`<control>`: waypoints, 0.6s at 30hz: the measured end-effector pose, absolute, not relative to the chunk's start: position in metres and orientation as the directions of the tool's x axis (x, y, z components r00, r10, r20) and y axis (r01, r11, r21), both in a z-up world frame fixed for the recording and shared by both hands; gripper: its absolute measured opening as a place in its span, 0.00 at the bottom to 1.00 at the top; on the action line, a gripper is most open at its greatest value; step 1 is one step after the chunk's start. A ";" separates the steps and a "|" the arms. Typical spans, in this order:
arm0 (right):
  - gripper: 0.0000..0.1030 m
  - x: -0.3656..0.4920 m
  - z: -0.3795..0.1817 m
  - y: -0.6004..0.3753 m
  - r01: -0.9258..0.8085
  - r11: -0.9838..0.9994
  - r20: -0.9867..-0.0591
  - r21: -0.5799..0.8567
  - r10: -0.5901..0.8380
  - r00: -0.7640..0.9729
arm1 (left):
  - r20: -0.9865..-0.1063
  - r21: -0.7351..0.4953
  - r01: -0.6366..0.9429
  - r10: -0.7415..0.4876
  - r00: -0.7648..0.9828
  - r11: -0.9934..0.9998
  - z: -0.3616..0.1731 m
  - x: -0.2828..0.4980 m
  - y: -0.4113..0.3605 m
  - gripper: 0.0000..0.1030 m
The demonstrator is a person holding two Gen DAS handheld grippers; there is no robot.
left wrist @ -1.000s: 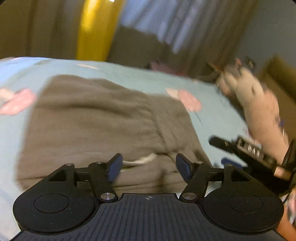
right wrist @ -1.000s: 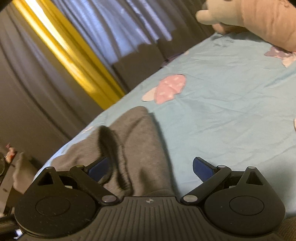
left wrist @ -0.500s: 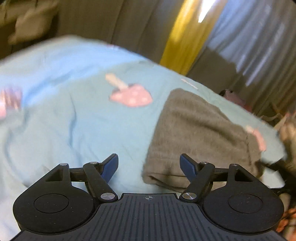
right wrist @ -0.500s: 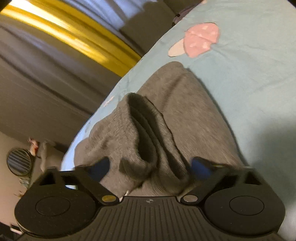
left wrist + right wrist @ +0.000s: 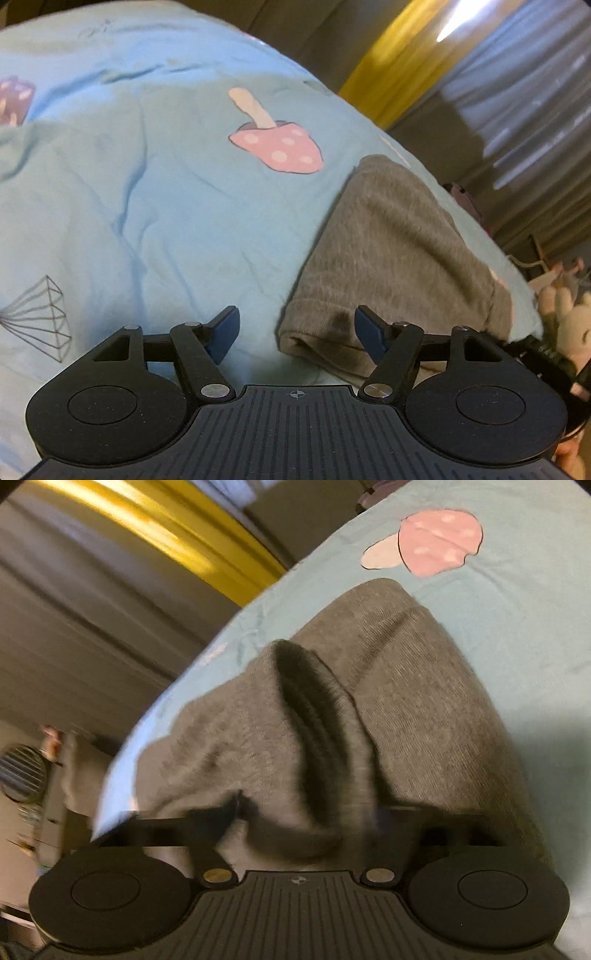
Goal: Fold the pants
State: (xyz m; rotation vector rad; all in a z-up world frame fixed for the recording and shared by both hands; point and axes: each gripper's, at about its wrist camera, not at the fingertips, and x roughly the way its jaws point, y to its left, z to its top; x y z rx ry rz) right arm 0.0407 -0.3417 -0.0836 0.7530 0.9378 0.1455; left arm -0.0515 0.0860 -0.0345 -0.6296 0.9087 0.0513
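Observation:
The grey pants (image 5: 391,251) lie folded on a light blue bed sheet (image 5: 129,206). In the left wrist view my left gripper (image 5: 297,334) is open and empty, hovering just above the near left corner of the pants. In the right wrist view the pants (image 5: 417,709) fill the middle, and a bunched fold of grey cloth (image 5: 310,746) stands up between the fingers of my right gripper (image 5: 308,812). Its fingertips are buried in the cloth and blurred, and the jaws look closed in on the fold.
The sheet has pink mushroom prints (image 5: 280,144) (image 5: 439,542) and a diamond drawing (image 5: 40,317). Yellow and grey curtains (image 5: 417,62) hang behind the bed. A plush toy (image 5: 576,328) sits at the right edge. A round fan (image 5: 22,775) stands off the bed's left side.
My left gripper swung left off the pants and now looks over the bare sheet and the pants' corner. My right gripper pushed into the pants and closed around a raised fold.

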 end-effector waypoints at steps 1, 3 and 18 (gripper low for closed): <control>0.46 0.041 -0.080 -0.340 0.205 0.745 -0.682 0.635 0.417 0.600 | -0.744 -0.505 -0.307 -0.226 0.629 0.807 -0.036 -0.052 0.089 0.71; 0.41 0.039 -0.064 -0.335 0.178 0.751 -0.668 0.636 0.420 0.614 | -0.732 -0.526 -0.316 -0.230 0.641 0.790 -0.037 -0.054 0.091 0.71; 0.50 0.000 -0.012 -0.384 0.116 0.723 -0.519 0.681 0.365 0.773 | -0.731 -0.525 -0.319 -0.227 0.643 0.789 -0.033 -0.059 0.091 0.71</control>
